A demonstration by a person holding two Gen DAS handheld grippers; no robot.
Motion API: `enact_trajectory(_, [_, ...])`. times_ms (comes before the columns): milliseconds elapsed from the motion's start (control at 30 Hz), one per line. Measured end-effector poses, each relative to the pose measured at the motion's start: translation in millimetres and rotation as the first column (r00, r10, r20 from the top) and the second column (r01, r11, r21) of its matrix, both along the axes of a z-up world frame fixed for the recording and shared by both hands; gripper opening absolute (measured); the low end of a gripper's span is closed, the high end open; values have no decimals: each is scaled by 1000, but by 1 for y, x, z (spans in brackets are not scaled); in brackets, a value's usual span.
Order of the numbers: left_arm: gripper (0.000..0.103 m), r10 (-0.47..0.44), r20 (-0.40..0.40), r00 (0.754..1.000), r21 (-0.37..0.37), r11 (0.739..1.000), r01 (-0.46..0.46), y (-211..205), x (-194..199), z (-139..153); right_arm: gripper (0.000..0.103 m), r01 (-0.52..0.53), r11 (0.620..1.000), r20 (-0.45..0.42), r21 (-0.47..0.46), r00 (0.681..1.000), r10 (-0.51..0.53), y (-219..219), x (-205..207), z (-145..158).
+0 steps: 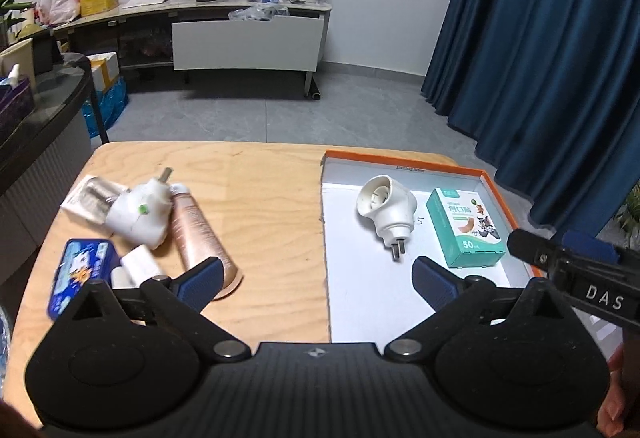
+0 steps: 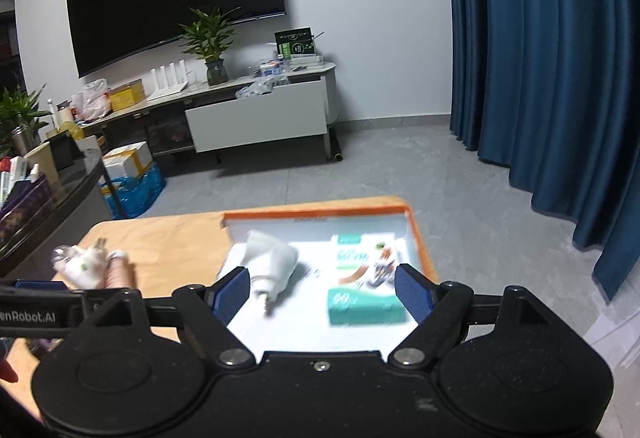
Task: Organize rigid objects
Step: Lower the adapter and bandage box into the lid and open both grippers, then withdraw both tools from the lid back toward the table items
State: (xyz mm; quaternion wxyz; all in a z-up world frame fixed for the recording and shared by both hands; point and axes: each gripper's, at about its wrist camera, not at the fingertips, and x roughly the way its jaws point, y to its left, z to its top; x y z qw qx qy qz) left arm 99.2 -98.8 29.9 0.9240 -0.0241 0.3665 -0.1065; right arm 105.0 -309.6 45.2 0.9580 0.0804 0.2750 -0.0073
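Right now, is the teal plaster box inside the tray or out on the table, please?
Inside: the teal plaster box lies flat on the white floor of the orange-rimmed tray, beside a white plug-in device.

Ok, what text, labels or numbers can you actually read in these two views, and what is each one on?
"DAS": white label on the right gripper.
"50": front of the teal box in the orange-rimmed tray; its Chinese title is too small to read.
"enRobot.AI", start cut off: left gripper.
Handwritten "5" on the tray floor.
Blue tin: unreadable.
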Motion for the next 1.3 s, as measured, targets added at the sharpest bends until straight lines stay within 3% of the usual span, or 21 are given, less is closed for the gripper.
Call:
enact_trajectory(500, [103,89,23,996,19,996,-89,52,-43,4,94,-83,996,-13,17,996,83,62,-40,6])
enact_trajectory(1300, [103,186,21,982,-21,982,-186,121,-76,-1,94,-225,974,-36,-27,974,224,141,-53,3])
